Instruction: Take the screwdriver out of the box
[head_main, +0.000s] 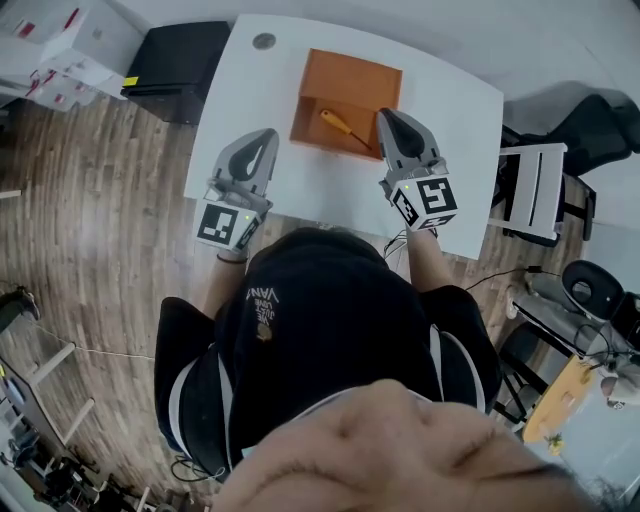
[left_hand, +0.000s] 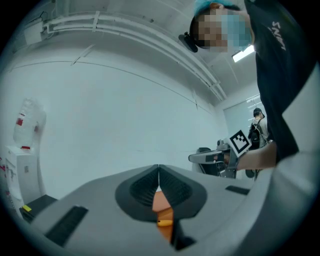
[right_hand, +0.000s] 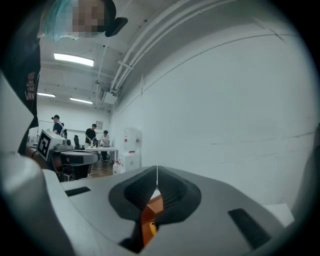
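Head view: screwdriver (head_main: 340, 124) diagonal, handle upper-left

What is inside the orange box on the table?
A screwdriver with a yellow handle lies on the floor of the box; nothing else shows. The right tongs cover the box's near right corner, so that part is hidden.

In the upper middle of the head view, the right tongs (head_main: 390, 115) cover the lower right corner of the box (head_main: 345, 85). The tip of the screwdriver (head_main: 343, 126) is too small to make out. Low in each gripper view, the grey bodies of the left tongs (left_hand: 159, 172) and the right tongs hide all but an orange sliver of the box.
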